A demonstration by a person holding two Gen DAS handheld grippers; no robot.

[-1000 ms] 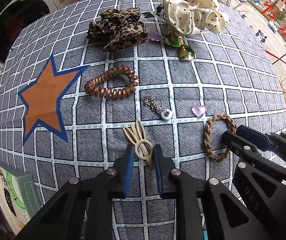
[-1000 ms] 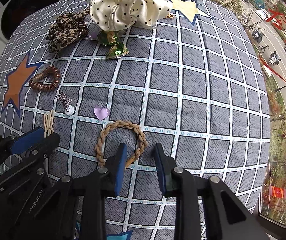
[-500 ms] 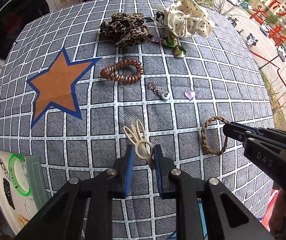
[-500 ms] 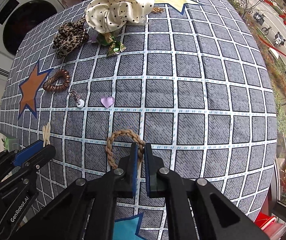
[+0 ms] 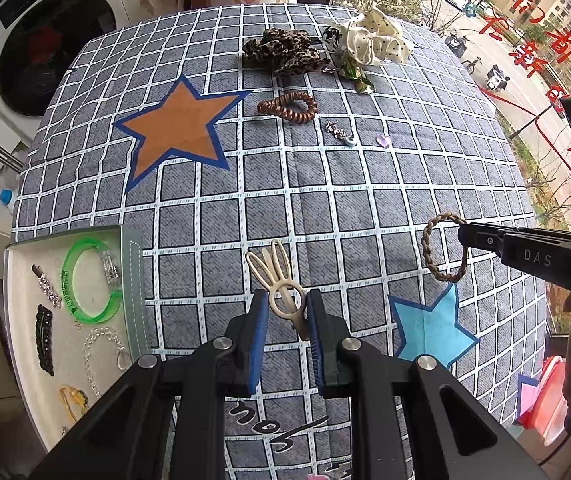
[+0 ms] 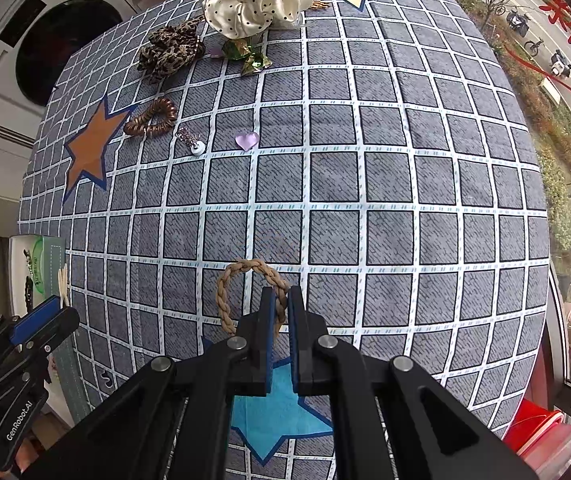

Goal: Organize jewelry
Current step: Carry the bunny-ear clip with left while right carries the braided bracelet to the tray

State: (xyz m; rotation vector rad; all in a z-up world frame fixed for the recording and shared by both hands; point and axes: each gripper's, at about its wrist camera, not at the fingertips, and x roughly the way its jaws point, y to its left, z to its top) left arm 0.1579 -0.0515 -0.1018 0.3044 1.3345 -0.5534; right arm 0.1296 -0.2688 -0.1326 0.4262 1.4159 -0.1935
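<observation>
My left gripper (image 5: 284, 312) is shut on a cream rabbit-ear hair clip (image 5: 275, 276), lifted above the checked tablecloth. My right gripper (image 6: 280, 304) is shut on a tan braided hair ring (image 6: 227, 292) that hangs off the cloth; the ring (image 5: 431, 248) shows at the right gripper's tip in the left wrist view. A white jewelry tray (image 5: 17, 280) at the lower left of the left wrist view holds a green bangle (image 5: 85, 280), a black clip, a chain and small pieces. The left gripper (image 6: 51, 310) with the cream clip (image 6: 62, 280) shows at the left edge of the right wrist view.
On the far cloth lie a copper spiral hair tie (image 5: 287, 106), a leopard scrunchie (image 5: 281, 52), a cream dotted scrunchie (image 5: 373, 42), a green foil piece (image 5: 359, 76), a silver charm (image 5: 341, 132) and a lilac heart (image 6: 246, 141). A washing machine (image 5: 45, 48) stands beyond the table's left edge.
The right gripper closed on the braided ring and lifted it. Both grippers rose and drew back toward the near edge; the tray has come into the left wrist view.
</observation>
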